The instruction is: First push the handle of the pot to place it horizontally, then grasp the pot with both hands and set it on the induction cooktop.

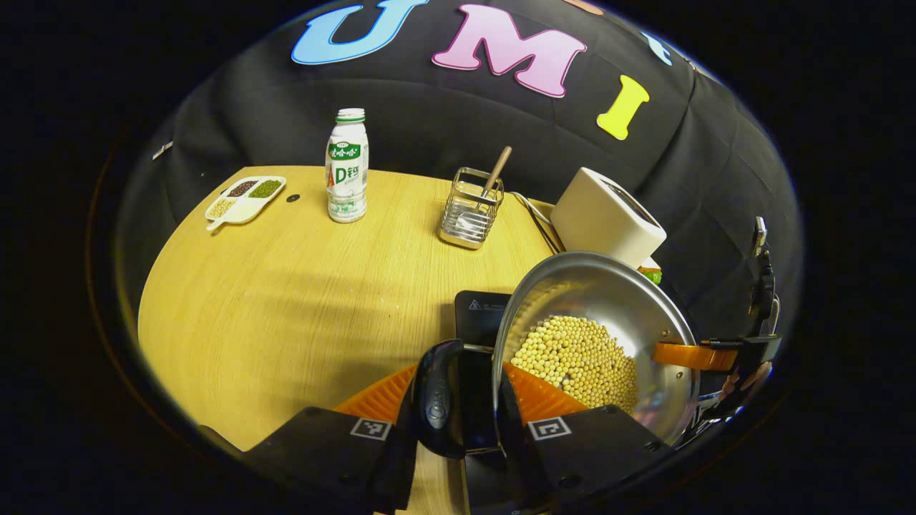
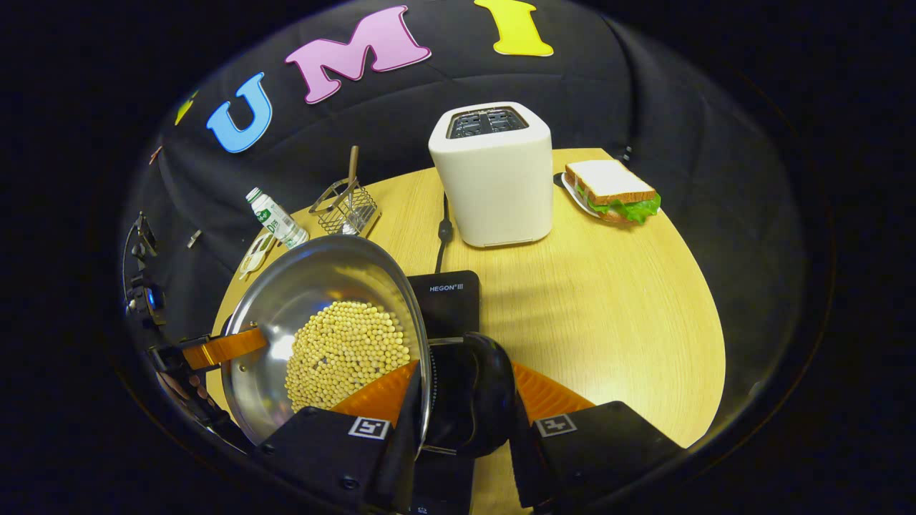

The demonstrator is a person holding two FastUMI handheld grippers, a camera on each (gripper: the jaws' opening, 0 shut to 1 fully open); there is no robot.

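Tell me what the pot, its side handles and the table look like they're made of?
Pot: looks like polished steel, with a bright mirror-like inner wall. Its side handles: glossy black, probably plastic, judging by the moulded shape. Table: pale wood grain with a matte finish, though solid wood or laminate is hard to tell.
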